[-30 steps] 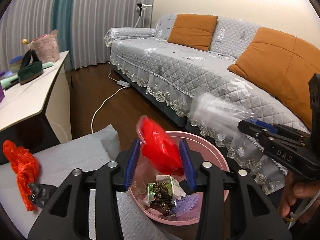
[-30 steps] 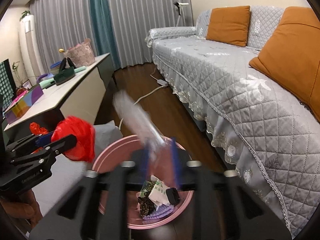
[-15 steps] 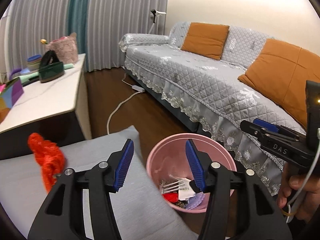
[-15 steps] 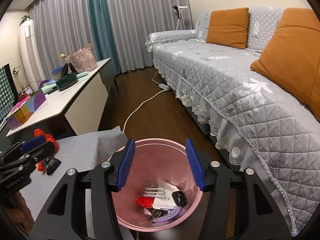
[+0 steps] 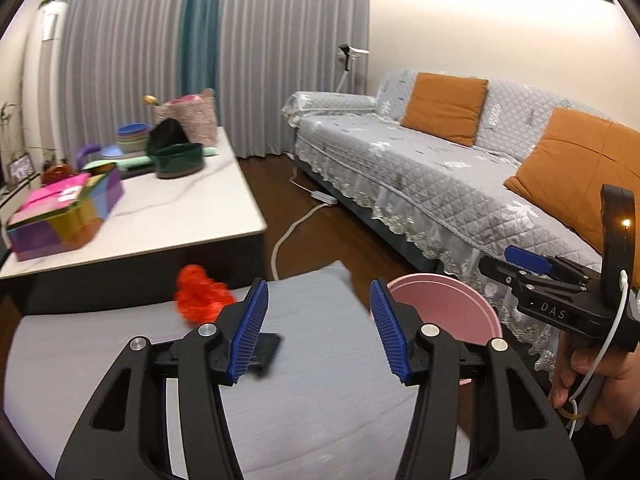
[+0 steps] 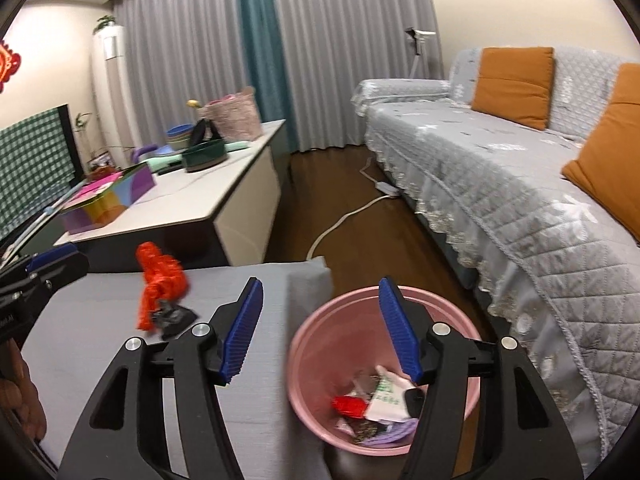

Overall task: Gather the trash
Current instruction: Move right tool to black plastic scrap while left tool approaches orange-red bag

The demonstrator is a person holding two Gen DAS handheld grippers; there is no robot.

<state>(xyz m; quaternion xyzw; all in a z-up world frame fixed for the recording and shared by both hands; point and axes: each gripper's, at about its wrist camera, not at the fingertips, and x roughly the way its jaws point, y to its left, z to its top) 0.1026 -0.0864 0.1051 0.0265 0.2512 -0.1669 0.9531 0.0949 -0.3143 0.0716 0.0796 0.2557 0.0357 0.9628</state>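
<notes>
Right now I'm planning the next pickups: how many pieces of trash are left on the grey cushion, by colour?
Orange mesh bag: 1
Black wrapper: 1
Total: 2, both lying on the grey cushion beside the pink bin.

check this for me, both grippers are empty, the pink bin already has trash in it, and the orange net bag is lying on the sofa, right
Not quite: the orange net bag lies on the grey cushion beside the pink bin, not on the sofa, as the right wrist view shows. The rest holds.
</notes>
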